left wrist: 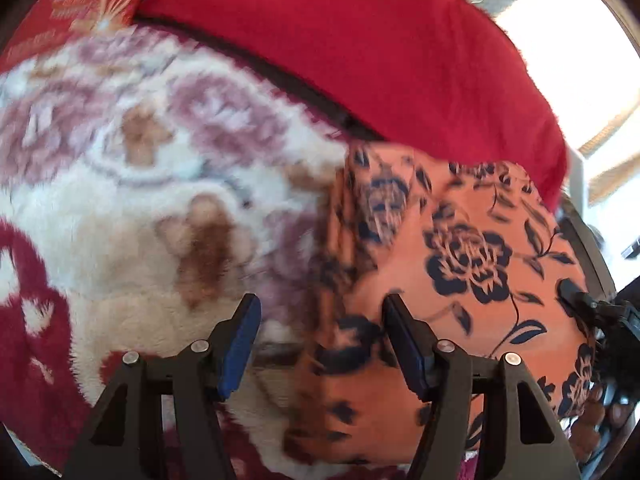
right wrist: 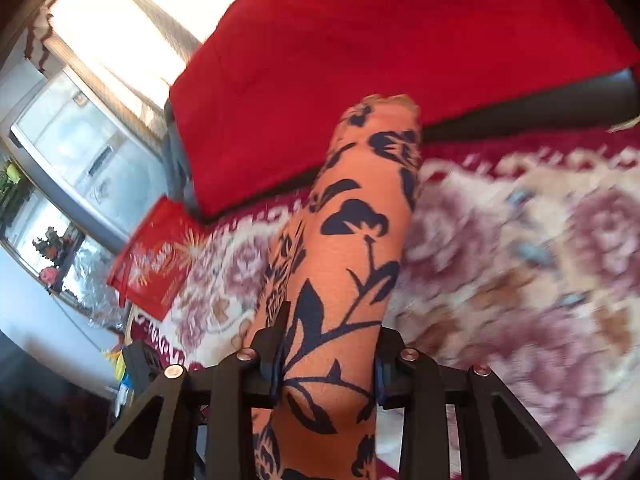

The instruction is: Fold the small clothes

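Observation:
An orange garment with a dark blue flower print (left wrist: 460, 280) lies on a fluffy cream and maroon blanket (left wrist: 120, 184). My left gripper (left wrist: 320, 320) is open, hovering over the garment's left edge with nothing between its fingers. In the right wrist view the garment (right wrist: 352, 240) runs forward as a long folded band. My right gripper (right wrist: 328, 340) is shut on the garment, which fills the gap between its fingers. The right gripper also shows at the right edge of the left wrist view (left wrist: 588, 304), at the garment's far side.
A red cushion (left wrist: 360, 48) lies behind the blanket. A red printed bag (right wrist: 156, 256) sits at the blanket's edge. A bright window (right wrist: 120, 20) and a glass cabinet (right wrist: 80, 152) stand beyond. The blanket (right wrist: 520, 260) spreads to the right.

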A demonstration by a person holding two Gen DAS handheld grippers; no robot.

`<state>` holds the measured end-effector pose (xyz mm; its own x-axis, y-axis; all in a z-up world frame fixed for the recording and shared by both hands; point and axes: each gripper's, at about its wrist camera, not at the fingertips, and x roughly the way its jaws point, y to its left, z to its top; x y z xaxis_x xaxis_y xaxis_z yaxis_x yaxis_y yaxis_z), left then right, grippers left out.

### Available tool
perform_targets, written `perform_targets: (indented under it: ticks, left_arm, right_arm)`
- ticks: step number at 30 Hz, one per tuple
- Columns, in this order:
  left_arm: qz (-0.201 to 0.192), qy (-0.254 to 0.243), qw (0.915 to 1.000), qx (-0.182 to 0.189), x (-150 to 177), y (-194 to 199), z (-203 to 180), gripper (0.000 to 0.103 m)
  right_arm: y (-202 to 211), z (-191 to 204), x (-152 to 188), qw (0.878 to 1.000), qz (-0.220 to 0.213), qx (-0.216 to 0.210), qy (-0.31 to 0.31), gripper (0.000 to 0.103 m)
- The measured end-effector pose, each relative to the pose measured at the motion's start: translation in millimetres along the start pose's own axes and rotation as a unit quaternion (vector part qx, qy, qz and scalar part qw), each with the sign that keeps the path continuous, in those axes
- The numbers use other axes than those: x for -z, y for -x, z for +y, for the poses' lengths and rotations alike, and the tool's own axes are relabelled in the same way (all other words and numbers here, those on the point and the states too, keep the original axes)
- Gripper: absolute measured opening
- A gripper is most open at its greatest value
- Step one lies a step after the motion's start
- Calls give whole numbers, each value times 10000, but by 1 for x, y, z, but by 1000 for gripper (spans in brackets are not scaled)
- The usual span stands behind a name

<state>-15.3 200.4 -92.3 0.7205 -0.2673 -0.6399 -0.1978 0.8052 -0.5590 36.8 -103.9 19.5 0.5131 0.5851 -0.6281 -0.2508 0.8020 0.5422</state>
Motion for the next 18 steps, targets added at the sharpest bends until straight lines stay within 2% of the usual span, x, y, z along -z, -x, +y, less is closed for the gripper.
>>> perform_targets:
  ticks: [3,5,7,8,10,12,16,18]
  left_arm:
    - [10,-155,9997,172,1,1,-10,66]
    - [341,-12,9985,424,-1,-9,-12,66]
    - [504,51,9969,608,-6,-16,-19,66]
    - [542,59,9964,655,-9,-17,-23,67]
    - [626,63,9941,882,-19,-18,-29,75]
    - [691,102,9914,1106,-30,-22,-33,88]
    - [878,179,9876,1292,-41,-36,-41,88]
    - [1083,341,9818,1521,-41,-49,-39,88]
  right_arm:
    - [25,-48,7,9985,-61,97,-535,34]
    - [17,-95,19,9922,234,-111,-1220,42]
    - [7,-125,37,9855,411,-234,-1632,45]
    - [5,-130,40,9841,316,-418,-1699,47]
    - [9,-134,42,9832,110,-697,-1682,48]
    - [8,-135,39,9830,102,-848,-1626,54]
    - [1,-143,31,9814,155,-967,-1652,56]
    - [0,-150,31,9775,157,-1098,-1793,56]
